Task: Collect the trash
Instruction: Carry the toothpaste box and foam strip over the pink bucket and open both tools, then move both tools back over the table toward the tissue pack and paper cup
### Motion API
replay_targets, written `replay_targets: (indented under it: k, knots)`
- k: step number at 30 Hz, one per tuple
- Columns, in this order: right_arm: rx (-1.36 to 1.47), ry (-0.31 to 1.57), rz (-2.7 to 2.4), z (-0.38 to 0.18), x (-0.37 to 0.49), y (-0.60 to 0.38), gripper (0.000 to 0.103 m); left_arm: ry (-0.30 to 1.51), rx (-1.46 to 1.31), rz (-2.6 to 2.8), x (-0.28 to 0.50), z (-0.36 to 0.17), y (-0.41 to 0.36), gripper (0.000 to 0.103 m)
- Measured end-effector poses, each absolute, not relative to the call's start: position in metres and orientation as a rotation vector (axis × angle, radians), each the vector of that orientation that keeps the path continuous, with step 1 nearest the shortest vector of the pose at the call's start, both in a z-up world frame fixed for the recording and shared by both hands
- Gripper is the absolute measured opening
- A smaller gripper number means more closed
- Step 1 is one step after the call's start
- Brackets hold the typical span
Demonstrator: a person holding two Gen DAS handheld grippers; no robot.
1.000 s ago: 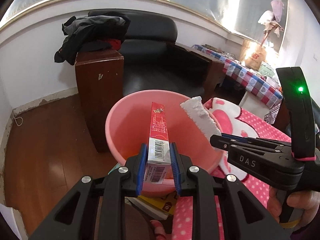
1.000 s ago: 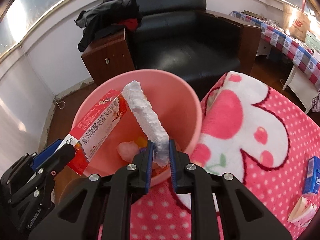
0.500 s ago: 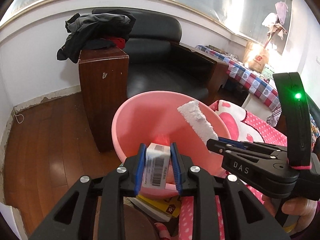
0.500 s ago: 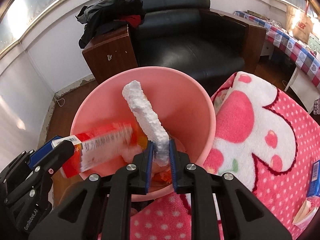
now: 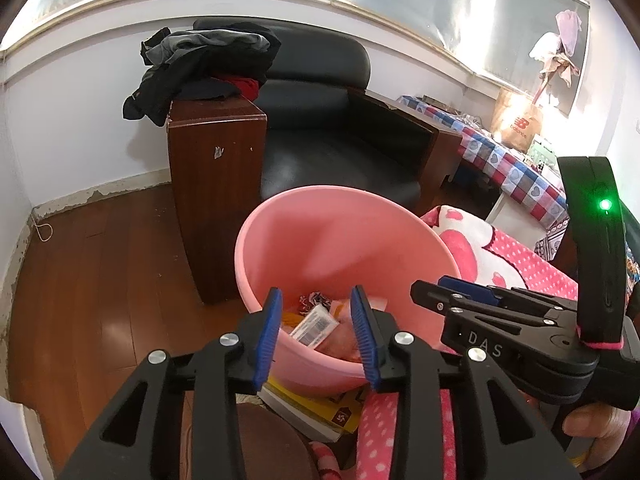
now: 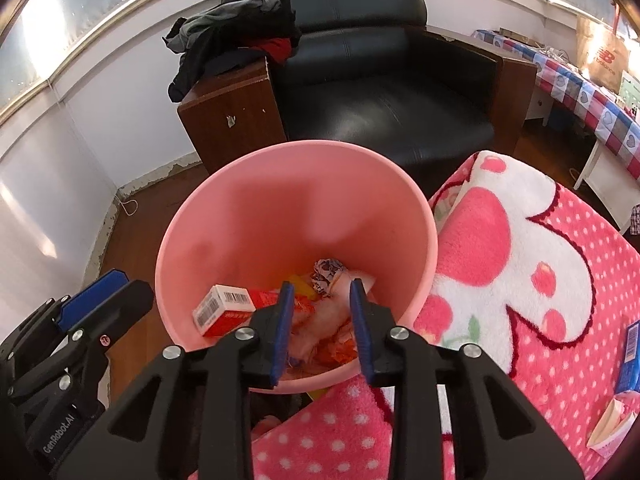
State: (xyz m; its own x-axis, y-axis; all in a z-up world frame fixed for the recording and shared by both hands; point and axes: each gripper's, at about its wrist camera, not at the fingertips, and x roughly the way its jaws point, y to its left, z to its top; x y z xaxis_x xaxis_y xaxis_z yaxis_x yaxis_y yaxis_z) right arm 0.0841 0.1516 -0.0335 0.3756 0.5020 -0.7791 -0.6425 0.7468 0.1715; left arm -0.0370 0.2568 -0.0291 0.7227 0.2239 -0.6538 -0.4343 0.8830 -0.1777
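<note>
Both wrist cameras look steeply down, close over the same pink bin [image 5: 340, 236] [image 6: 296, 200], from either side.

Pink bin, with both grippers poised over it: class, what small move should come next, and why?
Probably swing the right gripper toward the blue packet on the pink blanket. Both grippers have just been opening with nothing between their fingers; the red box already lies inside the pink bin, and the left gripper is empty too.

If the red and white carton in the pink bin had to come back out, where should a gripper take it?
Probably at the barcoded white end of the carton, pinching its narrow sides from above. That end lies uppermost and bare against the pink bin wall; the red end is buried under wrappers.
</note>
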Motion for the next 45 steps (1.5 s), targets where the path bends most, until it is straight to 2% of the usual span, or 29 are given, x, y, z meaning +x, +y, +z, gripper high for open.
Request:
replay_targets:
  k: [9,20,43,44,45]
  knots:
    - [-0.149,0.89,0.723,-0.023,0.069,0.124,0.029,0.65,-0.309,0.355,-0.043,-0.016,0.244,0.035]
    - [-0.086,0.861,0.657,-0.014,0.053,0.058,0.029,0.648,-0.273,0.305,-0.043,-0.006,0.21,0.041]
    - [0.091,0.847,0.317,-0.029,0.049,-0.147,0.029,0.717,-0.141,0.055,-0.011,-0.016,0.1,0.042]
    - [0.097,0.849,0.304,-0.031,0.049,-0.153,0.031,0.721,-0.135,0.047,-0.01,-0.018,0.097,0.042]
    - [0.104,0.85,0.292,-0.032,0.049,-0.16,0.036,0.724,-0.128,0.037,-0.008,-0.019,0.093,0.042]
